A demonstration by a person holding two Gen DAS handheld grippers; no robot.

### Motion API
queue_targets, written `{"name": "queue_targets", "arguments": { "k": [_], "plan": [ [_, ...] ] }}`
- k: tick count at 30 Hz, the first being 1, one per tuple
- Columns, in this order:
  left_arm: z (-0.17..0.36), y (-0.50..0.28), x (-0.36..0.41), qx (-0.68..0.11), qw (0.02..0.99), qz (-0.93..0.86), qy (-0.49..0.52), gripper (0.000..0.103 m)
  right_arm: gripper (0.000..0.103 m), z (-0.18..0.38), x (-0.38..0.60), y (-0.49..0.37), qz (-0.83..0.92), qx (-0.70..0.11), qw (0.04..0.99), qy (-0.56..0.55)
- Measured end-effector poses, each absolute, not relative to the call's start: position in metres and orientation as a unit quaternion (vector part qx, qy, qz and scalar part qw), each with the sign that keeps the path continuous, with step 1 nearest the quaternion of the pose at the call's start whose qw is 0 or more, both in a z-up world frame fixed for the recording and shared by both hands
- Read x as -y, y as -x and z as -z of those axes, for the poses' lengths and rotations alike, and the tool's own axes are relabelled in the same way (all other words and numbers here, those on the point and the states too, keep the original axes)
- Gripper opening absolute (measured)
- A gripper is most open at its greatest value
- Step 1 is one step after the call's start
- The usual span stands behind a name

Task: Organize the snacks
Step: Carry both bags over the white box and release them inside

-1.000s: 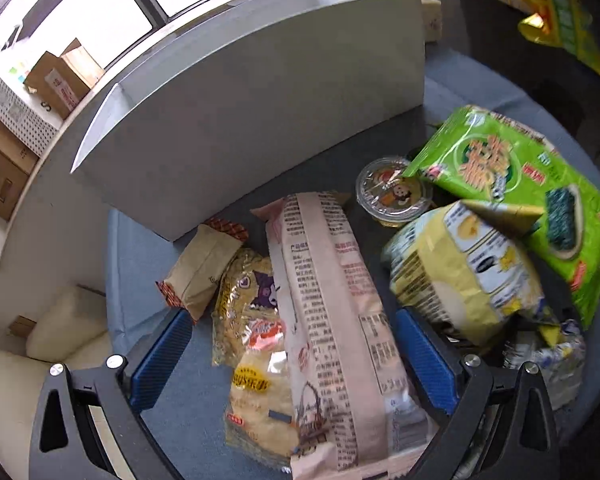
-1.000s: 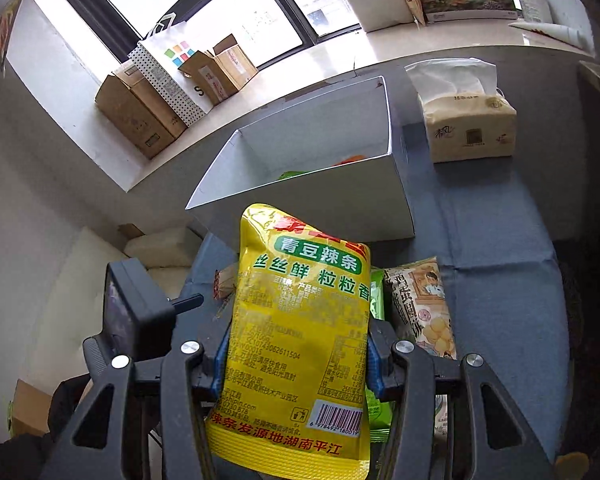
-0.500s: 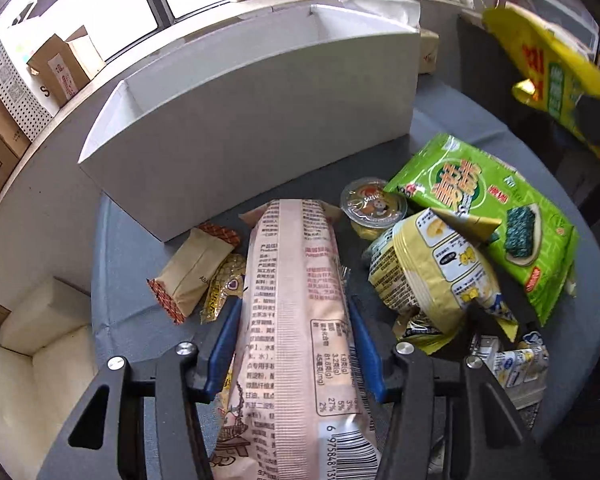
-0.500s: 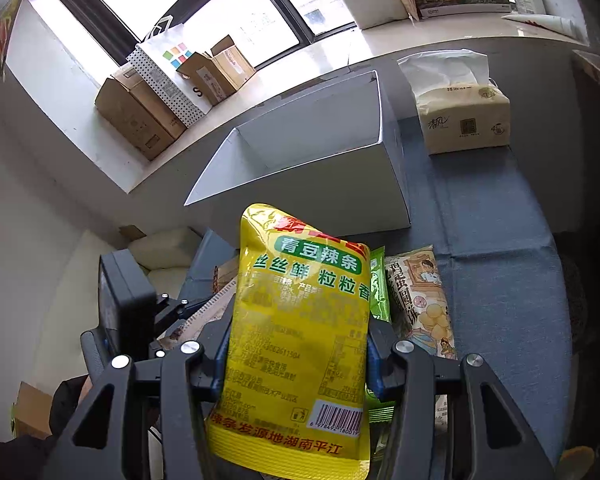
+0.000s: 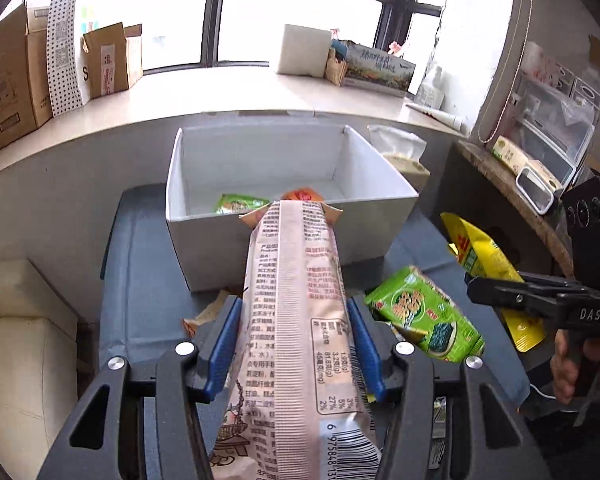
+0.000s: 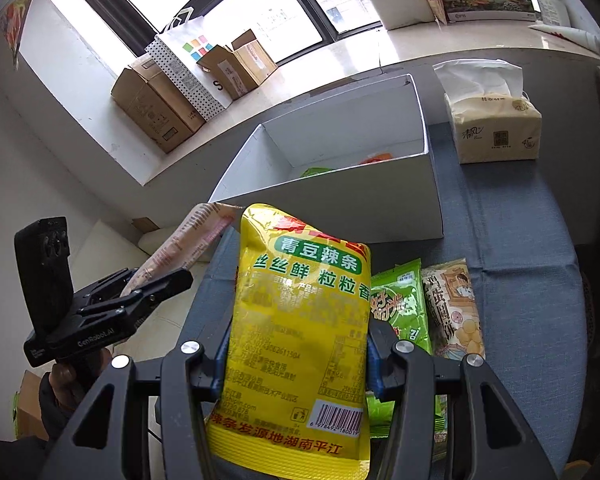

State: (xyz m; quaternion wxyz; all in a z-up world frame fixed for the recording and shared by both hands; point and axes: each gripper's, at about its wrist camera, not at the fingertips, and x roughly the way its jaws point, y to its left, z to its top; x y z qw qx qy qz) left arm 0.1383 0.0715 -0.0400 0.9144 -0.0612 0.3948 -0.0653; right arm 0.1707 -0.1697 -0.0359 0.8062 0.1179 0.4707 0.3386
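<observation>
The left gripper point(image 5: 295, 344) clamps a long pink packet point(image 5: 295, 320) between its blue pads, raised level so the packet's far end reaches just over the near wall of the white box point(image 5: 203, 224). The right gripper point(image 6: 297, 348) pinches one yellow pouch point(image 6: 300, 340), held upright in the air on the near side of the box. Two packets already lie inside the box, one green point(image 5: 239, 203) and one orange point(image 5: 302, 194), while a green bag point(image 6: 400, 308) and a cream bag point(image 6: 454, 312) rest on the blue table point(image 6: 520, 240) in front of it.
</observation>
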Motion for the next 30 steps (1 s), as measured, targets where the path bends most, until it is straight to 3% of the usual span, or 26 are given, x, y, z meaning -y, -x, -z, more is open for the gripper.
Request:
{"name": "queue_targets", "arguments": {
  "k": [10,22,23,24,25,26,27,30],
  "plan": [
    [-0.002,-0.222,-0.094,-0.365,0.926,0.045,0.082,0.058,0.055,-0.002,0.138,-0.253,-0.337,-0.444,0.824,-0.100],
    [0.032,-0.342,-0.108,-0.414,0.909,-0.011,0.046,0.058,0.056,0.040,0.097,-0.382,-0.269,-0.490,0.829,-0.017],
    [0.038,-0.347,-0.111,-0.416,0.908,-0.021,0.045,0.059,0.059,0.044,0.096,-0.385,-0.267,-0.491,0.829,-0.012],
    [0.043,-0.351,-0.113,-0.419,0.907,-0.029,0.039,0.061,0.064,0.048,0.095,-0.389,-0.268,-0.493,0.828,-0.010],
    [0.048,-0.354,-0.114,-0.421,0.906,-0.037,0.033,0.066,0.083,0.051,0.095,-0.392,-0.266,-0.497,0.826,-0.012],
    [0.052,-0.356,-0.115,-0.426,0.904,-0.041,0.028,0.086,0.097,0.054,0.095,-0.395,-0.258,-0.503,0.825,-0.016],
    [0.055,-0.356,-0.115,-0.428,0.902,-0.044,0.023,0.103,0.097,0.055,0.098,-0.395,-0.257,-0.502,0.826,-0.025],
    [0.054,-0.347,-0.115,-0.418,0.907,-0.040,0.019,0.103,0.099,0.051,0.101,-0.391,-0.263,-0.499,0.825,-0.035]
  ]
}}
